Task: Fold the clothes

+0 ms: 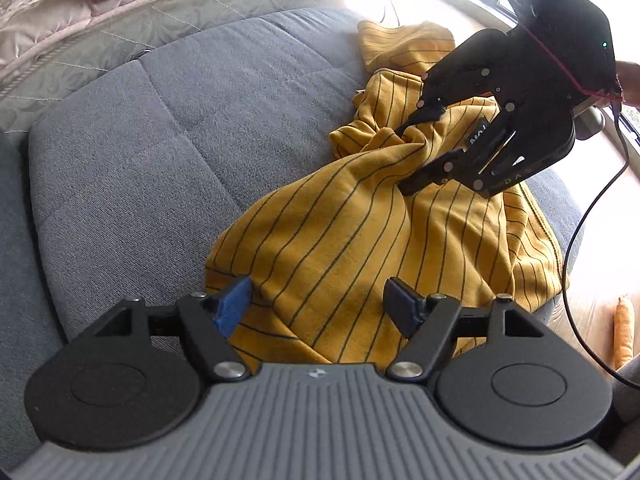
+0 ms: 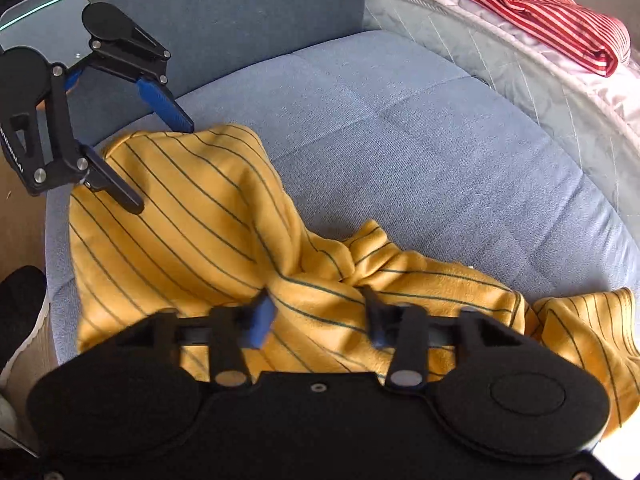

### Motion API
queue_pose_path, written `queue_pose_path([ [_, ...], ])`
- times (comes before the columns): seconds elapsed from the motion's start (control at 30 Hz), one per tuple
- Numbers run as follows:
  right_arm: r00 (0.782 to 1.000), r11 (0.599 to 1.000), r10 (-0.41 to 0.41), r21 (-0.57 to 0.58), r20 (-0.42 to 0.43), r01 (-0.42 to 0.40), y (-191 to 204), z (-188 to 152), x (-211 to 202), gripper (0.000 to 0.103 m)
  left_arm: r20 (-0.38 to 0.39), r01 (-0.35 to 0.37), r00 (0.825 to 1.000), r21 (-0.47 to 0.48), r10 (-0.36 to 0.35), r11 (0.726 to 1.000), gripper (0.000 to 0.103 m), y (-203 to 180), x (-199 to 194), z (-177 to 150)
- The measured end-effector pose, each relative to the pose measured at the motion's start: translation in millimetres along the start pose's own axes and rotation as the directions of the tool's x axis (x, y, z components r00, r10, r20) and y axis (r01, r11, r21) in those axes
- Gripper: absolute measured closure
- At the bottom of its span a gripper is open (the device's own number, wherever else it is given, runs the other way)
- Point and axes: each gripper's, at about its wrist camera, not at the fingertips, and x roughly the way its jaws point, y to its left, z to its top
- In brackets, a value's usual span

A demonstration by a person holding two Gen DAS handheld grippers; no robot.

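A mustard-yellow shirt with thin dark stripes [image 1: 340, 240] lies crumpled on a blue-grey sofa cushion [image 1: 140, 152]. My left gripper [image 1: 318, 306] is open, its blue pads [image 1: 234, 308] straddling the shirt's near hem. In the right wrist view the left gripper [image 2: 160, 164] hovers over the shirt [image 2: 192, 216] at its far left end. My right gripper [image 1: 414, 150] is open over a bunched ridge of fabric, one finger on either side. Its own view shows the right gripper [image 2: 320, 316] spread wide, just above the wrinkled cloth.
A folded red-and-white striped garment [image 2: 552, 16] rests on a quilted mattress [image 2: 500, 52] behind the cushion [image 2: 420, 140]. A black cable [image 1: 580, 240] hangs off the cushion's right edge over wooden floor. A dark shoe [image 2: 20, 300] stands beside the cushion's left edge.
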Motion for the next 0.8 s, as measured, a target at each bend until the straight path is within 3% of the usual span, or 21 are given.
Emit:
queue_pose_path([
  [0.07, 1.0, 1.0, 0.01, 0.02, 0.008, -0.01, -1.2, 5.0, -9.6, 0.081, 0.007, -0.005, 1.0, -0.002, 0.005, 1.0, 0.026, 0.1, -2.6, 2.6],
  [0.27, 0.979, 0.985, -0.014, 0.173, 0.204, -0.022, -19.9, 31.4, -47.5, 0.082, 0.078, -0.041, 0.996, -0.006, 0.041, 0.999, 0.026, 2.9, -21.7, 17.2],
  [0.37, 0.953, 0.979, -0.074, 0.205, 0.295, 0.013, -27.0, 50.8, -59.1, 0.083, 0.132, -0.079, 0.988, -0.019, 0.081, 0.997, 0.026, 7.9, -34.1, 30.7],
  [0.47, 0.91, 0.97, -0.161, 0.23, 0.381, 0.076, -35.5, 67.1, -67.7, 0.083, 0.176, -0.118, 0.977, -0.031, 0.122, 0.993, 0.026, 13.9, -44.4, 44.0],
  [0.6, 0.868, 0.945, -0.268, 0.29, 0.419, 0.152, -55.2, 77.2, -64.5, 0.083, 0.17, -0.115, 0.978, -0.038, 0.12, 0.993, 0.025, 18.3, -41.1, 51.7],
  [0.67, 0.871, 0.939, -0.308, 0.27, 0.384, 0.213, -61.9, 77.0, -49.4, 0.079, 0.16, -0.107, 0.981, -0.038, 0.112, 0.994, 0.025, 19.4, -36.2, 53.1],
  [0.8, 0.904, 0.938, -0.321, 0.227, 0.281, 0.262, -69.3, 63.3, -24.5, 0.075, 0.114, -0.094, 0.989, -0.031, 0.097, 0.995, 0.025, 22.9, -16.7, 48.0],
])
